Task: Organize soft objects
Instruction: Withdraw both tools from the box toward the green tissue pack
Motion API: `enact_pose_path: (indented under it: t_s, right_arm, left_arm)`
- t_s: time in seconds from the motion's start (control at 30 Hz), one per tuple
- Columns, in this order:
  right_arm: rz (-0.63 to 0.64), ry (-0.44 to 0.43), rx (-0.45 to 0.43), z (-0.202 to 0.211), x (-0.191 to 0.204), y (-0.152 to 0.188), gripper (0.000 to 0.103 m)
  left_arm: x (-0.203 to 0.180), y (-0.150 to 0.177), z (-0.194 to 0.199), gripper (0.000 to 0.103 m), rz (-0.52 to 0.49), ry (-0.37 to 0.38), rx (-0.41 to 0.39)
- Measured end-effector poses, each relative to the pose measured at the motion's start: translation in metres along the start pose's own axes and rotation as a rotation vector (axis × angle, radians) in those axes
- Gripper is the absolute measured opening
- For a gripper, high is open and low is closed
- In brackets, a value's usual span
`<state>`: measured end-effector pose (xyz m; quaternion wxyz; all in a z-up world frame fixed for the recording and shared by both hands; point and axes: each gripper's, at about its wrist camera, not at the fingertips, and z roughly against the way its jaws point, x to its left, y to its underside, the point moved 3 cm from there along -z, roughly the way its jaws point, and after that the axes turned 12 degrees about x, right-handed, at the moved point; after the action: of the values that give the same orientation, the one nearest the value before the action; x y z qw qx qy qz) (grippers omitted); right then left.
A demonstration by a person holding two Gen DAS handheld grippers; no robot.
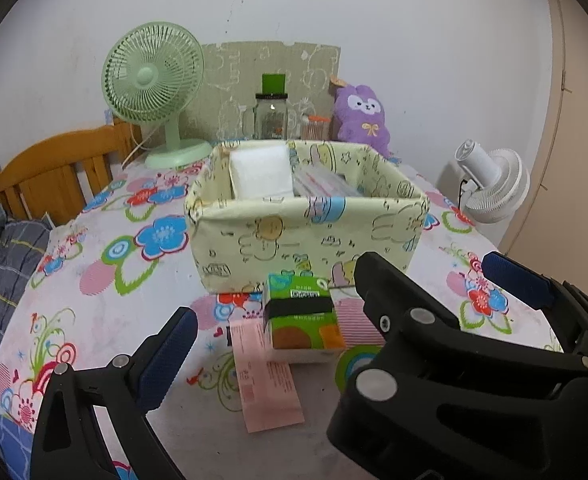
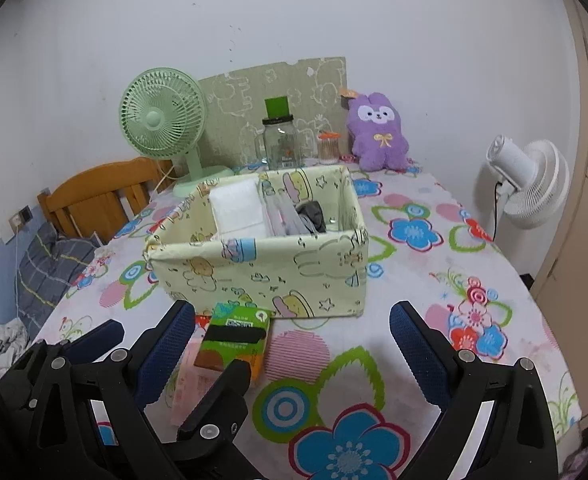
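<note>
A pale yellow fabric basket (image 1: pixel 254 240) (image 2: pixel 254 272) stands mid-table and holds a white pack (image 1: pixel 260 176) (image 2: pixel 238 208), pink packets and a dark item (image 2: pixel 311 216). In front of it a green tissue pack (image 1: pixel 301 316) (image 2: pixel 234 344) lies on a flat pink packet (image 1: pixel 266 380) (image 2: pixel 186 388). My left gripper (image 1: pixel 270 320) is open just before the green pack. My right gripper (image 2: pixel 292 336) is open and empty, to the right of the pack. The right gripper also shows in the left wrist view (image 1: pixel 425 272), and the left one shows in the right wrist view (image 2: pixel 174 356).
A floral cloth (image 1: pixel 114 300) (image 2: pixel 433 300) covers the table. At the back stand a green fan (image 1: pixel 154 80) (image 2: pixel 162 120), a glass jar (image 1: pixel 272 116) (image 2: pixel 282 140), a swab jar (image 2: pixel 329 148) and a purple plush (image 1: pixel 361 116) (image 2: pixel 377 132). A white fan (image 1: pixel 493 184) (image 2: pixel 529 184) is at the right, a wooden bed frame (image 1: pixel 54 176) at the left.
</note>
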<state>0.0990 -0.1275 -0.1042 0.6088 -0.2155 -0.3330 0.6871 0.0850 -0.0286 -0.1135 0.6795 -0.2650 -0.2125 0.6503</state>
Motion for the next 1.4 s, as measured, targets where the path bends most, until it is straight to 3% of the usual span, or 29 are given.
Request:
enact_pose_path:
  t_s: [0.37,0.53,1.07,1.4]
  right_arm:
    - [0.002,-0.010,0.075,-0.025,0.003,0.012,0.099]
    - [0.011,-0.008,0.117,-0.038,0.006,0.018,0.099]
    - [0.014,-0.037,0.199,-0.060,0.018,0.036,0.099]
    - [0.016,-0.050,0.213,-0.060,0.023,0.042,0.099]
  left_arm:
    - [0.009,0.014,-0.019,0.101,0.030,-0.024,0.060]
    - [0.013,0.021,-0.029,0.092,0.039,-0.016,0.093]
    - [0.030,0.041,-0.045,0.087,0.074,-0.011,0.177]
    - [0.033,0.044,-0.042,0.072,0.077,-0.040,0.171]
